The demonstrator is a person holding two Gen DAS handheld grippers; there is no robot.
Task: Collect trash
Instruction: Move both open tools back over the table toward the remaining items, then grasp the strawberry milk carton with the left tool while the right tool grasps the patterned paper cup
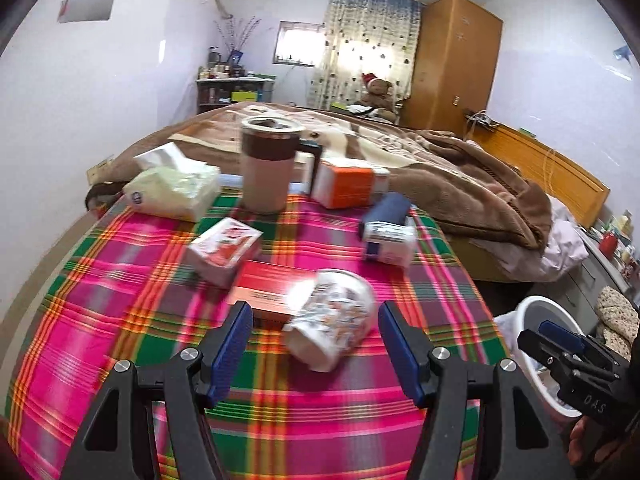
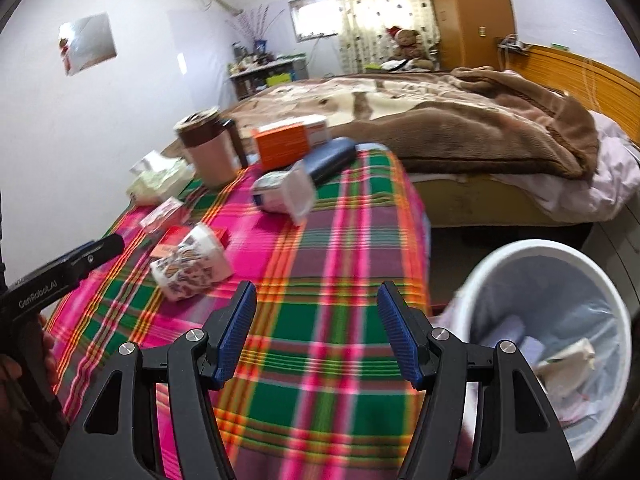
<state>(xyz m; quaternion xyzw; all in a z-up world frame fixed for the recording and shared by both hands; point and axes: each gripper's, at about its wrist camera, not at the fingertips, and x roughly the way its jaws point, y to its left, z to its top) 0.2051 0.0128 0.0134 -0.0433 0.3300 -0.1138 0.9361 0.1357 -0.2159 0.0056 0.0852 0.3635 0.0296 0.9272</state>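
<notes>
Left gripper (image 1: 316, 340): your jaws are spread wide and empty, low over the plaid surface (image 1: 120, 300), aimed at the patterned paper cup (image 1: 332, 320).
Patterned paper cup: it lies tipped on its side just ahead of your left jaws, its upper end leaning against the flat red box (image 1: 268, 284); not gripped.
Right gripper (image 2: 316, 332): your jaws are spread and hold nothing, above the near right part of the surface, beside the bin.
Trash bin (image 2: 500, 256): white, lined with a clear bag, standing on the floor off the surface's right edge; crumpled paper scraps (image 2: 568, 364) lie inside.
Other litter: a small red-and-white carton (image 1: 224, 250), a blue-and-white box (image 1: 390, 242) and an orange box (image 1: 348, 186) sit farther back on the cloth.
Back row: a tissue pack (image 1: 176, 188) and a lidded mug (image 1: 268, 164) stand at the far edge, next to the bed (image 1: 460, 176).
</notes>
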